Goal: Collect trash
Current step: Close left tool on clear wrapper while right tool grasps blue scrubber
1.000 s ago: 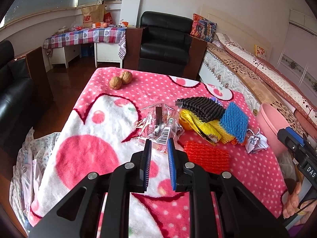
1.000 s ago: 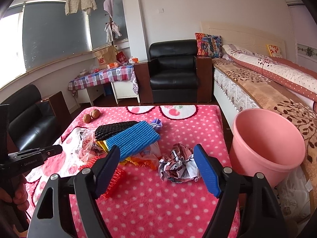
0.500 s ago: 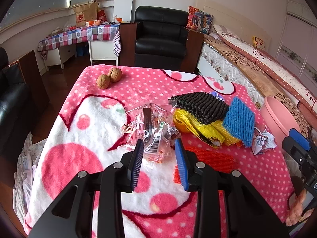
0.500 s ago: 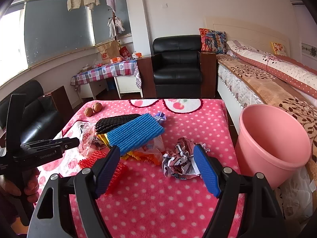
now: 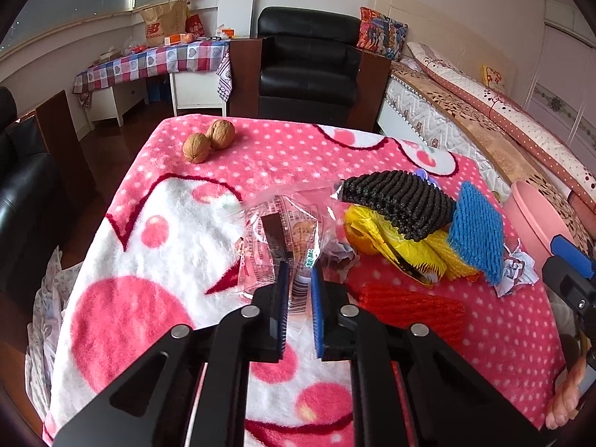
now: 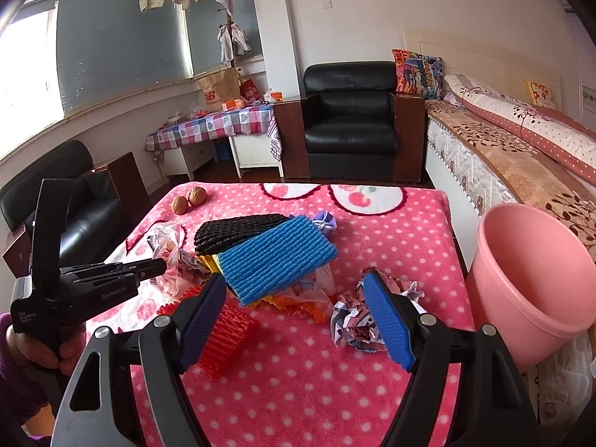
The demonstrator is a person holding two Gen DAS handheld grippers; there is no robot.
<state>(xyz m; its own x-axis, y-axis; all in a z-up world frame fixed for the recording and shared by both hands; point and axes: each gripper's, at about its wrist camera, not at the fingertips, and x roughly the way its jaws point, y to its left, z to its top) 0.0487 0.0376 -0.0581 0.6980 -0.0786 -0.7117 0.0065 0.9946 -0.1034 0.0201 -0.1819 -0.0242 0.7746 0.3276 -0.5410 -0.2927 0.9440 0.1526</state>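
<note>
Ahead of you, two brown walnuts (image 5: 208,140) sit touching each other at the far left corner of the bench under its pink polka-dot fleece blanket (image 5: 156,223). Beyond the bench you have a black leather armchair (image 6: 350,126) against the white wall, with a side table under a red-and-blue checked cloth (image 6: 212,126) to its left carrying a brown paper bag (image 5: 164,26) and small boxes. Along your right runs a bed with a floral brown cover (image 6: 495,149), a multicoloured patterned cushion (image 6: 417,69) at its far end.

two walnuts (image 5: 208,140), four foam nets (image 6: 275,259), one bucket (image 6: 536,283)
</note>
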